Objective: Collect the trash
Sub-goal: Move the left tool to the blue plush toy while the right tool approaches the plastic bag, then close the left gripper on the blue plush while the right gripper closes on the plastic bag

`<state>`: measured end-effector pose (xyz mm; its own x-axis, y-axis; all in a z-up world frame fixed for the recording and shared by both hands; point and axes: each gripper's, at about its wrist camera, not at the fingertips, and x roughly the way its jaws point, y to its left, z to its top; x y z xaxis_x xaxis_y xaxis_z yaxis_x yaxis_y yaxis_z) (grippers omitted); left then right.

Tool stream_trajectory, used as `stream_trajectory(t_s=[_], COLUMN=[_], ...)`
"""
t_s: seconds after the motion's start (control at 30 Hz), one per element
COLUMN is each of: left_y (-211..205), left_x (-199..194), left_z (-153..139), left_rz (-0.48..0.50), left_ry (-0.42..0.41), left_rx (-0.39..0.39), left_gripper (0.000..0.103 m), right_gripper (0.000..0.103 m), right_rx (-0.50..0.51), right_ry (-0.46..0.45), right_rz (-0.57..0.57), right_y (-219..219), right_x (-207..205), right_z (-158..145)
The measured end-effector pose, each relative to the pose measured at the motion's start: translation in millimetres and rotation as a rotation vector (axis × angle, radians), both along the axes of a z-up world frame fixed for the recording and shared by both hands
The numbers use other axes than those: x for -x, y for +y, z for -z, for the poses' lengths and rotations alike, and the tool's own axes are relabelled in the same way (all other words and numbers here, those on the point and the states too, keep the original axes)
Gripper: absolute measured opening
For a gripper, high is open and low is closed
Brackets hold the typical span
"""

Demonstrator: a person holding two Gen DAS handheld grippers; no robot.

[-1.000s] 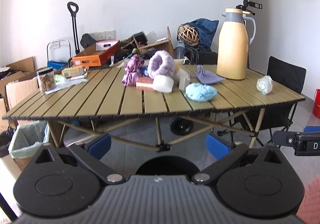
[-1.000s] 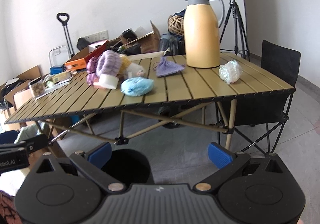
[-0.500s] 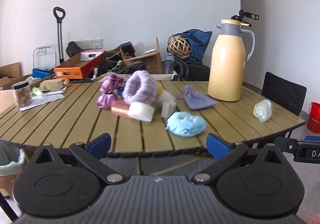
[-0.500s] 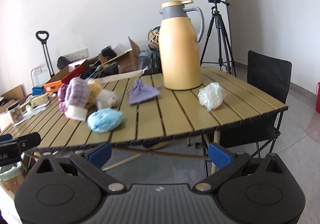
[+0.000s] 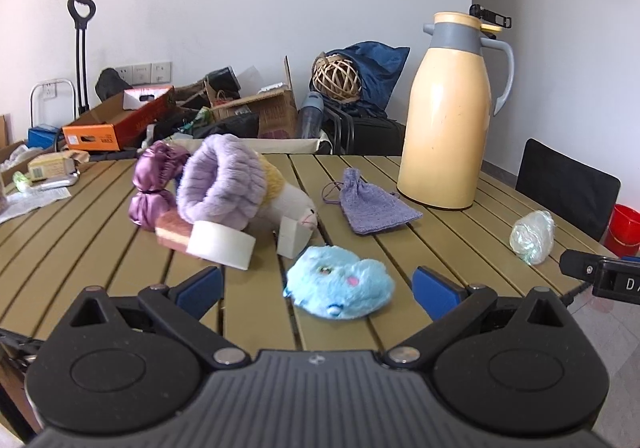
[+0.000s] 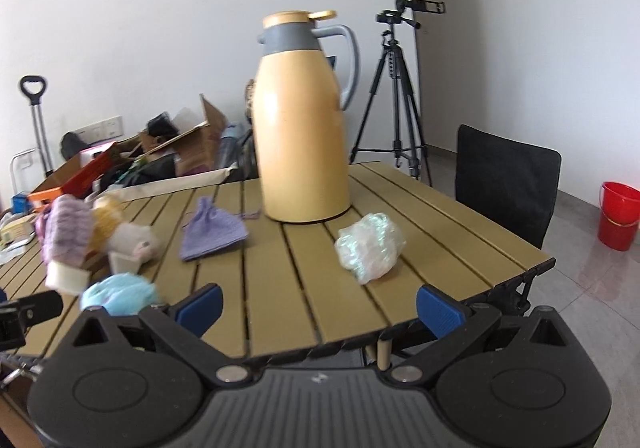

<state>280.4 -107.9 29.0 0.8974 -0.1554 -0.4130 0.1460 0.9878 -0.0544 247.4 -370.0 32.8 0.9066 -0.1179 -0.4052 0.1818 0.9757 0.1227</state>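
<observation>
Crumpled clear plastic wrap (image 6: 369, 247) lies near the slatted olive table's (image 6: 304, 288) right edge; I hold my right gripper (image 6: 319, 302) and left gripper (image 5: 316, 290) wide, both empty.

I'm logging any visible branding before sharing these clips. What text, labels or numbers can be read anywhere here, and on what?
"DA", cut off by the frame edge: on the black device at the right edge of the left wrist view.
Print along the orange box side: too small to read.
Label on the small yellowish packet: too blurred to read.

Both wrist views face across the slatted table (image 5: 100, 232), sharing the thermos (image 6: 302, 127).
</observation>
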Motion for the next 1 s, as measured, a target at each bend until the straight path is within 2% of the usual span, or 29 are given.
stream_trajectory(t_s=[0.23,0.47,0.73,0.77,0.9,1.0], left_y=[-16,-33,-45,-45,-48,-46], left_x=[-41,-68,-85,-87,-92,-91], left_z=[14,38,46,47,51,51], left_rz=[-0.008,0.003,-0.031,-0.034,-0.048,-0.046], left_ry=[0.049,0.094,0.072,0.074,0.078,0.07], left_rx=[0.0,-0.029,-0.041,-0.039,-0.055,-0.042], left_gripper=[0.103,0.103,0.102,0.101,0.084,0.082], right_gripper=[0.103,0.103,0.103,0.103,0.103,0.103], right_rx=[0.008,-0.045,-0.033,-0.029,-0.011,-0.009], right_ry=[-0.01,-0.023,-0.022,-0.023,-0.024,-0.024], right_rz=[0.074,0.116,0.132,0.131,0.13,0.133], right_y=[-20,-42,-49,-49,-49,-50], right_x=[-40,-64,-76,-77,-78,-80], right_z=[9,24,35,36,38,39])
